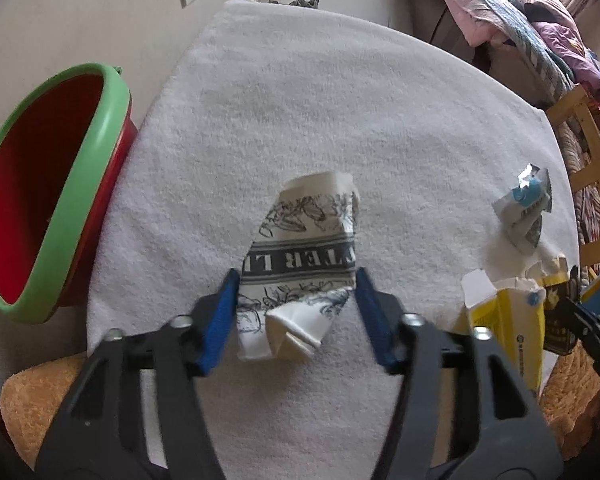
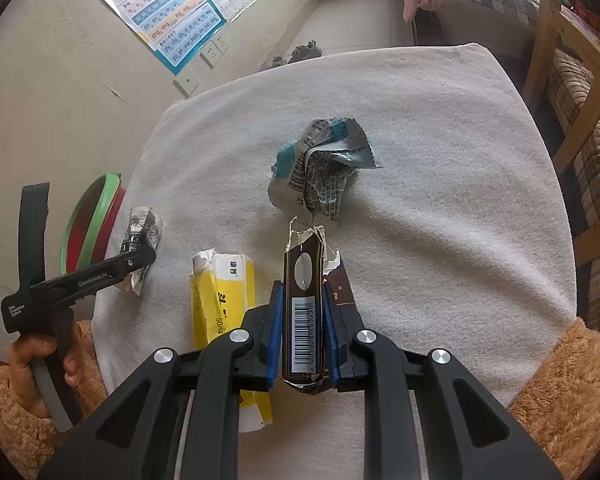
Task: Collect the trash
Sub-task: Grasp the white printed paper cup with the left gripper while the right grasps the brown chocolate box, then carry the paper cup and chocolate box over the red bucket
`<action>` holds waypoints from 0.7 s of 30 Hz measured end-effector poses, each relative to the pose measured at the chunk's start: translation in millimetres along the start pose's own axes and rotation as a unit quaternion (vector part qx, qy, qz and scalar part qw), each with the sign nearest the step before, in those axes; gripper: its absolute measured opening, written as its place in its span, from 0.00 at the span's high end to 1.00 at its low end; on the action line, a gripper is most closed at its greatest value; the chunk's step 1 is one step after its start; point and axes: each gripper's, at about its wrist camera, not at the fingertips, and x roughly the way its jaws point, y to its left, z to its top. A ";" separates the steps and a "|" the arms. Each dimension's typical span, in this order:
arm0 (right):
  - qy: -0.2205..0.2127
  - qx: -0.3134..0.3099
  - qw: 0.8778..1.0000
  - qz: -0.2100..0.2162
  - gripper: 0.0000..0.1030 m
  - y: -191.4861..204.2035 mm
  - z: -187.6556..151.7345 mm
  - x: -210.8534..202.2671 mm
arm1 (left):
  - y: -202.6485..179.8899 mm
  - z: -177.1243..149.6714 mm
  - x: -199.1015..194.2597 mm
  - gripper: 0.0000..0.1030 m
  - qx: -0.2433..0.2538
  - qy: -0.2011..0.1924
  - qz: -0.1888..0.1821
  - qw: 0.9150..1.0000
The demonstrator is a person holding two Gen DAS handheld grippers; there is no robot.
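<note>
**Now: both claws on trash, bin not yet fed**

Left claw straddles the printed paper wrapper; pads look to touch its edges, grip not certain. Right claw is clenched on the dark barcoded packet. Yellow box lies just left of it, crumpled foil wrapper ahead. Next, likely: firm the left grip, carry to the red bin, far left.

White towel; red bucket with green rim at left; white wrapper with grey floral print; yellow box; dark brown barcoded packet; blue-grey crumpled wrapper.
</note>
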 end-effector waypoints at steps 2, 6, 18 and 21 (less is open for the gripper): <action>-0.002 -0.001 1.000 0.000 0.83 0.9 0.0 -1.0 | 0.3 -1.0 -4.4 0.54 0.000 -0.006 -0.002 1.000; -0.005 -0.006 1.000 0.001 0.83 4.3 0.1 -4.4 | -1.6 -5.1 -25.3 0.55 0.005 -0.035 -0.005 0.999; -0.017 -0.026 0.999 -0.011 0.83 17.2 0.9 -11.3 | -19.2 -10.3 -94.7 0.55 0.025 -0.121 -0.030 0.992; -0.029 -0.033 0.999 -0.011 0.83 23.8 3.1 -18.3 | -19.5 -7.0 -102.6 0.55 0.022 -0.131 -0.035 0.991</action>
